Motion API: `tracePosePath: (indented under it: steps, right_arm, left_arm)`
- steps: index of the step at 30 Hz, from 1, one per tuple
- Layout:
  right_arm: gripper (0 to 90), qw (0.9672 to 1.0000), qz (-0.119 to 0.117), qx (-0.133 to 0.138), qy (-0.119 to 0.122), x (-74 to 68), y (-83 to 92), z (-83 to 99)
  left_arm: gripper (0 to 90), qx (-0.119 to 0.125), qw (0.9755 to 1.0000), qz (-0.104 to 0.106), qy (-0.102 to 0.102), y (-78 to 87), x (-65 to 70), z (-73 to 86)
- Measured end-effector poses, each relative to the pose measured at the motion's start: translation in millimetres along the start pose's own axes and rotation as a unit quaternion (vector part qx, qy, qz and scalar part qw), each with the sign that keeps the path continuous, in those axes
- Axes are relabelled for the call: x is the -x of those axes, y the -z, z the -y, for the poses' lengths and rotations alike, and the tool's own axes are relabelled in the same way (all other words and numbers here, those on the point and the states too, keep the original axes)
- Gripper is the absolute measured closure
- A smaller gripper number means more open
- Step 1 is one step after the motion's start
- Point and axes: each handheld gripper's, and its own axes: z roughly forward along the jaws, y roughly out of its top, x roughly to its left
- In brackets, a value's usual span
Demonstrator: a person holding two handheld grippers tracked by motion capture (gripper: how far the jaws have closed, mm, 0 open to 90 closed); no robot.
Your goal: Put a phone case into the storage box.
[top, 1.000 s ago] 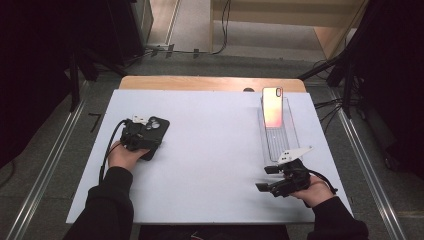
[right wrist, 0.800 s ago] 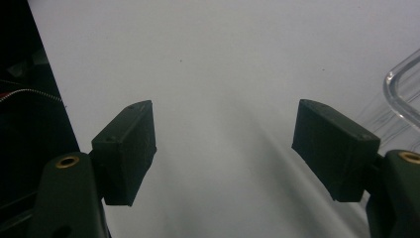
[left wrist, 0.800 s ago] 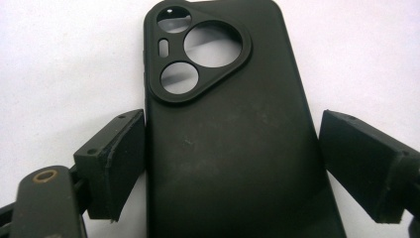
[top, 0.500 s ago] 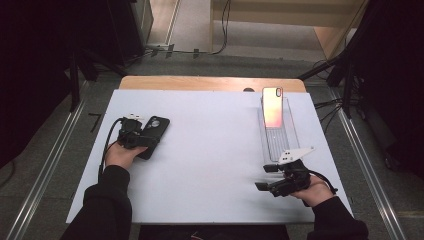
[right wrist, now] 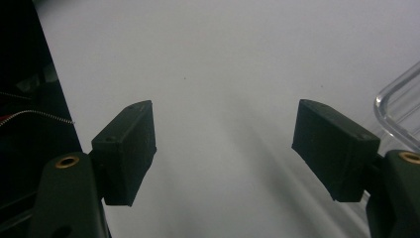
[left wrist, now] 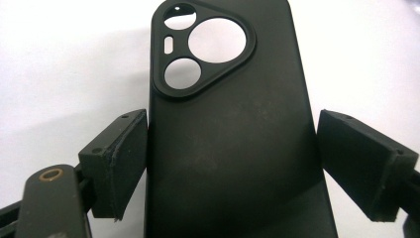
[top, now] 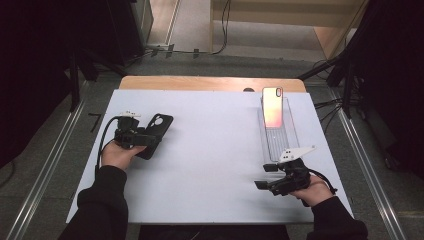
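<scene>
A black phone case (top: 159, 128) with a three-cornered camera cut-out is between the jaws of my left gripper (top: 149, 138) at the table's left, its camera end pointing away to the right. In the left gripper view the case (left wrist: 228, 148) fills the gap and my left gripper (left wrist: 233, 163) is shut on its long edges. My right gripper (top: 265, 176) rests near the front right of the white table (top: 210, 150), open, with nothing between its jaws. In the right gripper view it (right wrist: 223, 148) faces bare table.
A phone (top: 272, 106) with a pinkish reflecting face lies at the far end of a clear plastic tray (top: 278, 144) at the right, just beyond my right gripper. The tray's rim (right wrist: 396, 106) shows in the right gripper view. Dark stands flank the table.
My left hand has risen and turned, and the black case has come with it and now points up to the right. The right hand has not moved.
</scene>
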Motion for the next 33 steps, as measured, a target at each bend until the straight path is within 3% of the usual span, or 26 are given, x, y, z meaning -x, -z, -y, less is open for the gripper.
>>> tracePosePath:
  steps: [7, 14, 20, 33]
  right_arm:
    - [22.9, 1.0, 0.0, -0.002, -0.009, 0.2, 1.2, -1.8]
    - [22.9, 0.9997, 0.002, 0.019, -0.014, -3.5, 5.9, -7.4]
    - [22.9, 0.9994, 0.001, 0.022, -0.025, -4.8, 6.7, -10.1]
    - [22.9, 0.9983, 0.018, 0.035, -0.043, -13.4, 8.4, -20.8]
  left_arm:
    - [15.2, -0.001, 0.9995, 0.029, -0.01, 6.7, 18.1, 0.2]
    - [15.2, -0.009, 0.9982, 0.055, -0.022, 6.5, 42.1, 1.7]
    - [15.2, -0.006, 0.9964, 0.081, -0.024, 7.6, 61.7, 6.3]
    - [15.1, 0.002, 0.995, 0.093, -0.035, 6.1, 90.5, 12.6]
